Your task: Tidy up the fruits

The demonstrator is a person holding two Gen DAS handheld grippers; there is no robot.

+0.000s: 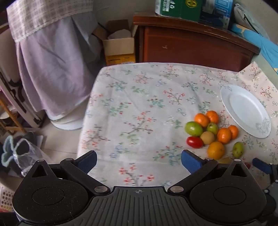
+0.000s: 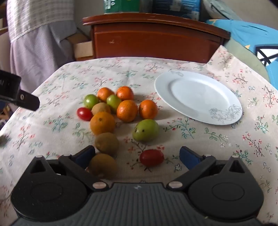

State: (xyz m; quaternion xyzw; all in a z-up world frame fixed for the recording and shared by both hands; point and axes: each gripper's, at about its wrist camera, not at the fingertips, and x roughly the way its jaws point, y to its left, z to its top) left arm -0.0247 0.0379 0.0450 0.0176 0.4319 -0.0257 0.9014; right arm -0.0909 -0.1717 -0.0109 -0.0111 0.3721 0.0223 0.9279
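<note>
Both grippers, left (image 1: 139, 160) and right (image 2: 137, 154), hover with jaws wide and empty. Loose fruit clusters on the floral-clothed desk (image 2: 52, 125) beside the bare white plate (image 2: 198, 97). First pick seemingly pending: nearest, the red oval tomato (image 2: 151, 157).

Beyond the floral tablecloth (image 1: 139, 107) stands a dark wooden cabinet (image 1: 191, 43) topped with green and blue cartons (image 1: 187, 8), an open cardboard box (image 1: 119, 45) beside it, lilac draped cloth (image 1: 52, 66) left, pale floor (image 1: 57, 146) below.
</note>
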